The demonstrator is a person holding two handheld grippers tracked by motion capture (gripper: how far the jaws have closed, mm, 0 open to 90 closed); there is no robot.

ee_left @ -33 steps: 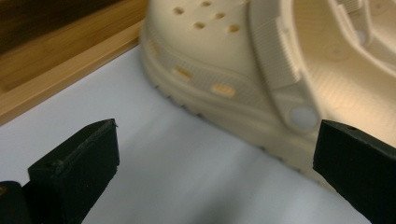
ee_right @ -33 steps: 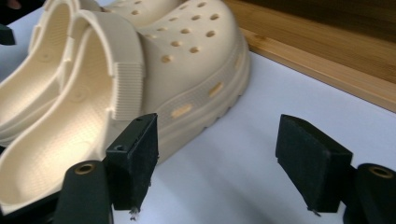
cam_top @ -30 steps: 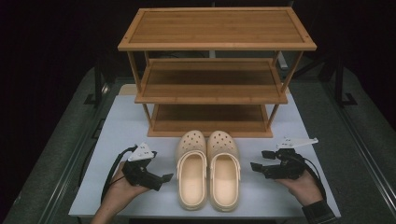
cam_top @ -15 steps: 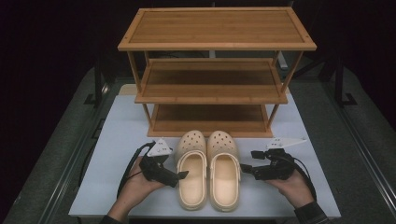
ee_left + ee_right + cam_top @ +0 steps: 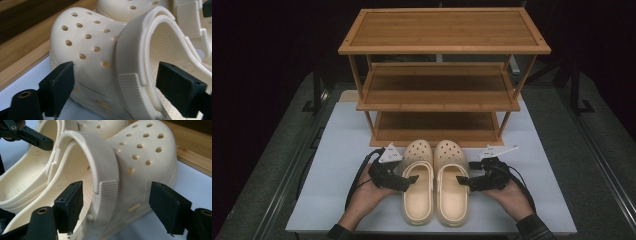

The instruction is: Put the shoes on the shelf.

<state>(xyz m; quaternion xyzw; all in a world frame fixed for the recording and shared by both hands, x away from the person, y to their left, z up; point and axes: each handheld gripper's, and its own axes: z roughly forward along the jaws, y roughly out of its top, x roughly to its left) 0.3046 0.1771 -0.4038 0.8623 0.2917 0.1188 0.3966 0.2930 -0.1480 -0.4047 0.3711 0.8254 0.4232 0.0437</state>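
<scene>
At lower centre, the left clog (image 5: 418, 192) is straddled by the left gripper (image 5: 411, 179), jaws apart; the right clog (image 5: 451, 190) likewise by the right gripper (image 5: 460, 180).

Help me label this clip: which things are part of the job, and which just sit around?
In the job: left clog, right clog, left gripper, right gripper, both open around the clogs' sides; probably the wooden rack.
Just around: white table, dark floor.
</scene>
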